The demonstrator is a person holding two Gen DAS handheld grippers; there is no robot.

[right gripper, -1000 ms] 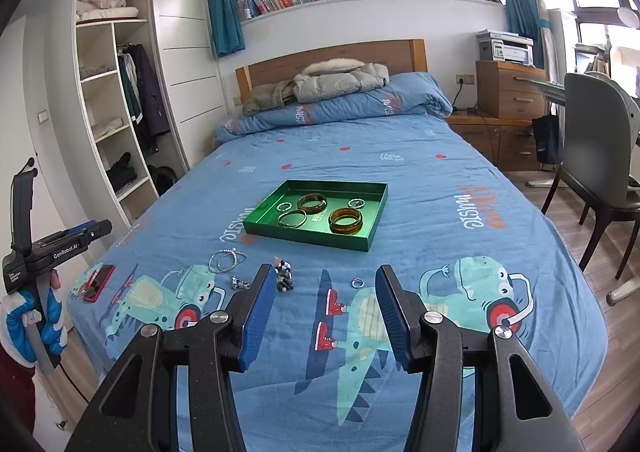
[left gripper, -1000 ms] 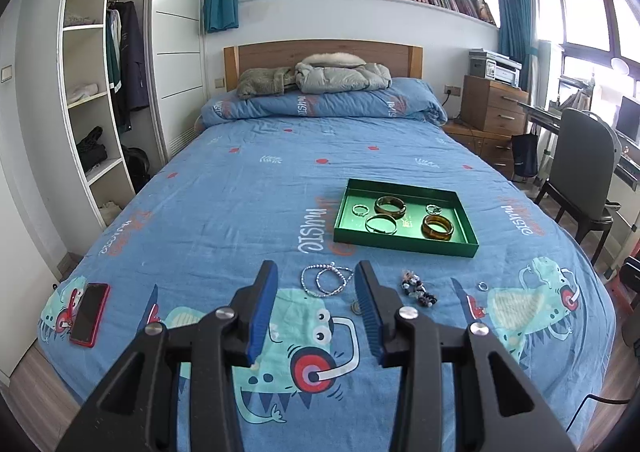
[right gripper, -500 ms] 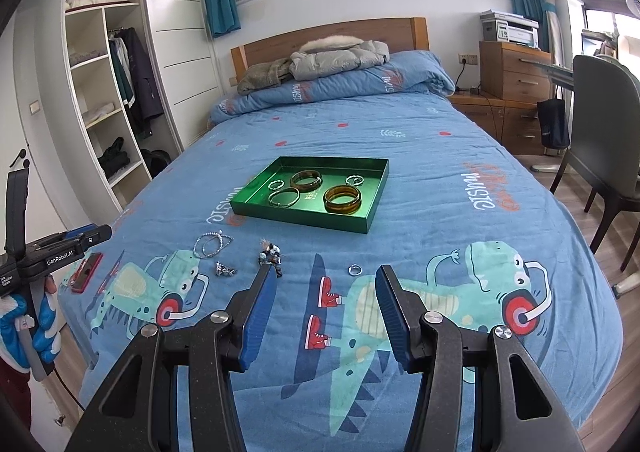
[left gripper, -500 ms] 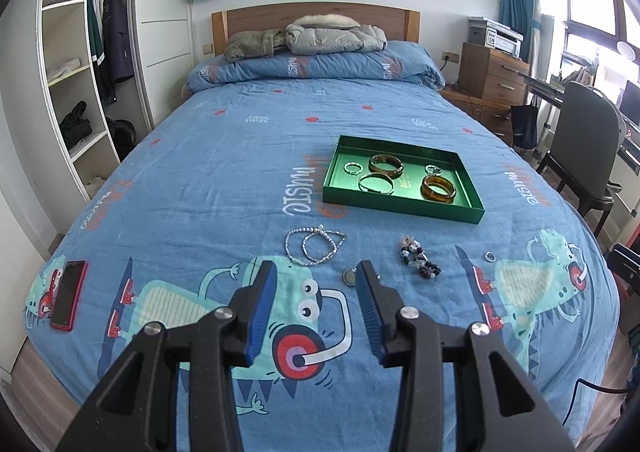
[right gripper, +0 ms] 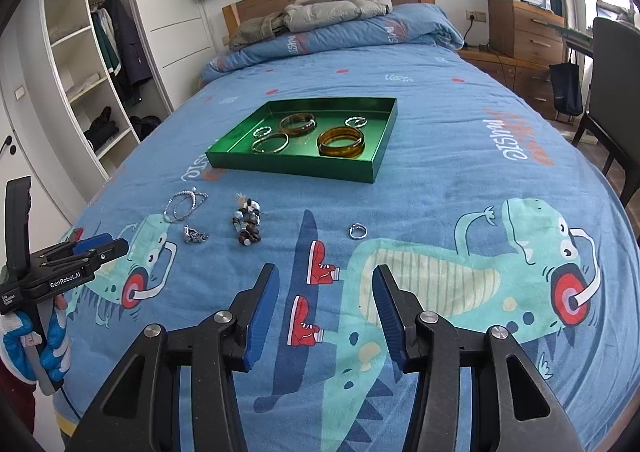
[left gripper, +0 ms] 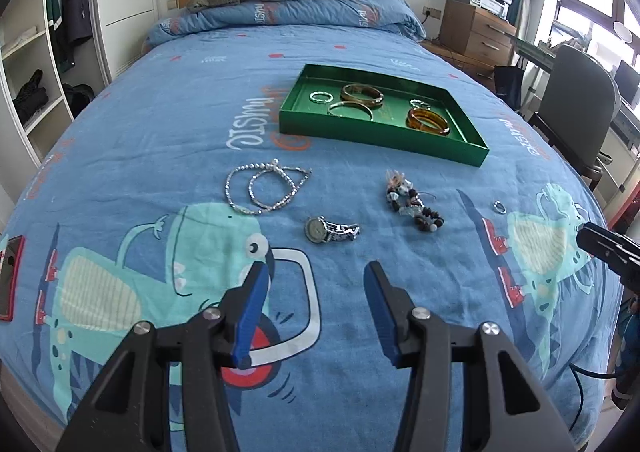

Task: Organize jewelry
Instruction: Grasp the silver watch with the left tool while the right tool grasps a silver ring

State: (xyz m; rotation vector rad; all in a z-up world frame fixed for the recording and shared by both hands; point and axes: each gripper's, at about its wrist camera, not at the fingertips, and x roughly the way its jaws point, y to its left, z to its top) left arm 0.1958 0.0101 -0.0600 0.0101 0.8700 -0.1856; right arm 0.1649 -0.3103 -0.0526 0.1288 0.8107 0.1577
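- Both claws empty: your left gripper (left gripper: 316, 272) has its jaws spread wide above the bedspread (left gripper: 160, 124), and your right gripper (right gripper: 326, 276) is spread the same, holding nothing.
- Loose pieces lie on the bed in front of the green tray (left gripper: 340, 130): silver bead necklace (left gripper: 262, 186), wristwatch (left gripper: 328, 229), dark bead bracelet (left gripper: 412, 202), small ring (left gripper: 499, 206).
- Already in the tray: two amber bangles, a thin gold bangle, two small silvery rings, all lying flat.
- The wristwatch is nearest your left gripper, just ahead of the fingertips; the ring (right gripper: 357, 230) is nearest your right one.
- Watch looks like metal with a round face and link band: probably light, band floppy. Pinch across the case or right at the band joint; the band alone will likely dangle and swing.
- Necklace is a limp beaded strand in loose loops: it'll drape and trail. Grab where the strands cross so more than one loop comes up.
- Bead bracelet is a lumpy bunch of mixed round beads, possibly on elastic: rounded, may roll out of the pads. Squeeze the middle of the clump.
- The ring is tiny, hard, smooth and sunk a little into soft quilted cotton: slippery, easy to miss. Press down on both sides of the band.
- The bedspread is soft and gives, so fingertips may snag cloth.
- Tray walls look thin and stiff, glossy inside; things dropped in may slide.
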